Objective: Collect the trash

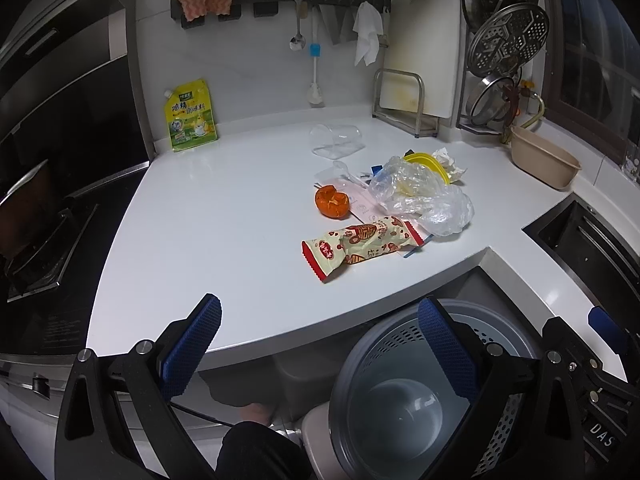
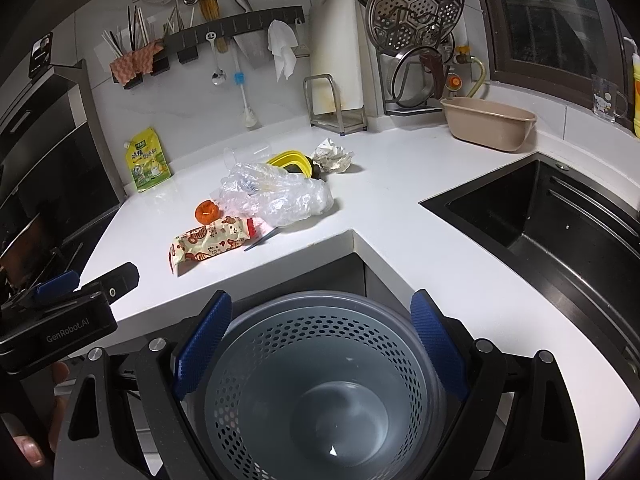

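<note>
Trash lies in a loose heap on the countertop (image 1: 224,216) near its front edge: a snack wrapper (image 1: 360,246) closest to that edge, an orange peel (image 1: 331,200) just behind it, and a crumpled plastic bag (image 1: 424,198) to the right, touching the wrapper's far end. The wrapper's long axis runs nearly along the front edge, and it lies ahead and slightly right of the left gripper (image 1: 320,350), which I judge to be the nearer one. Both grippers hold nothing with fingers wide apart, the right gripper (image 2: 322,346) hanging over the empty bin (image 2: 320,392) below the counter.
</note>
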Demonstrator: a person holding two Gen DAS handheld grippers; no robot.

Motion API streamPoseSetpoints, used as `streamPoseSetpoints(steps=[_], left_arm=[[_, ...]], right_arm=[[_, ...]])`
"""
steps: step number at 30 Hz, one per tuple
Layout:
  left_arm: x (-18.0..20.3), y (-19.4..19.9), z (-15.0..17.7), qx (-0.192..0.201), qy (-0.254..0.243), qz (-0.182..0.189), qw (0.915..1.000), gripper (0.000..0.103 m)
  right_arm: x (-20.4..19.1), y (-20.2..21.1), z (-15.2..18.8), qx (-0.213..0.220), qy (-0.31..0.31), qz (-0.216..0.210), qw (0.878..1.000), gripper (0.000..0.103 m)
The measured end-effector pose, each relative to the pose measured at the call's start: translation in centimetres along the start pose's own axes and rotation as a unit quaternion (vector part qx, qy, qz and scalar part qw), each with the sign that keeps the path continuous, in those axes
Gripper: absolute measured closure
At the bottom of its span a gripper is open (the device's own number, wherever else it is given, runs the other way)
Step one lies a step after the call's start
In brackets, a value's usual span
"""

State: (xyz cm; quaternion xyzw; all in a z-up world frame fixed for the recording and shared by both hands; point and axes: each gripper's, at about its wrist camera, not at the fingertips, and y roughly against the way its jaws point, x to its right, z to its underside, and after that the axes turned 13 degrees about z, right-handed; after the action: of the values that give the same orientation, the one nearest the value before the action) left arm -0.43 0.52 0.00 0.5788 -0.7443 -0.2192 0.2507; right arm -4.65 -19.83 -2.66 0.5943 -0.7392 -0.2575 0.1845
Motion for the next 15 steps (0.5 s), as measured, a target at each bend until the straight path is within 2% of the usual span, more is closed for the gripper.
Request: streamPoseSetpoints(steps=[4, 15], left_arm=[[-0.1, -0.1, 0.0, -0.002, 0.006, 0.011, 0.9999, 0.006], [-1.5, -1.2, -0.2, 0.015, 0.019, -0.012, 0.9996, 0.006]], right_arm=[[0.0, -0.2, 0.1, -0.002, 0.002, -0.001, 1.0, 0.016], [0.3, -2.6, -0.3, -0.004, 0.006, -0.012, 1.0, 0.016]])
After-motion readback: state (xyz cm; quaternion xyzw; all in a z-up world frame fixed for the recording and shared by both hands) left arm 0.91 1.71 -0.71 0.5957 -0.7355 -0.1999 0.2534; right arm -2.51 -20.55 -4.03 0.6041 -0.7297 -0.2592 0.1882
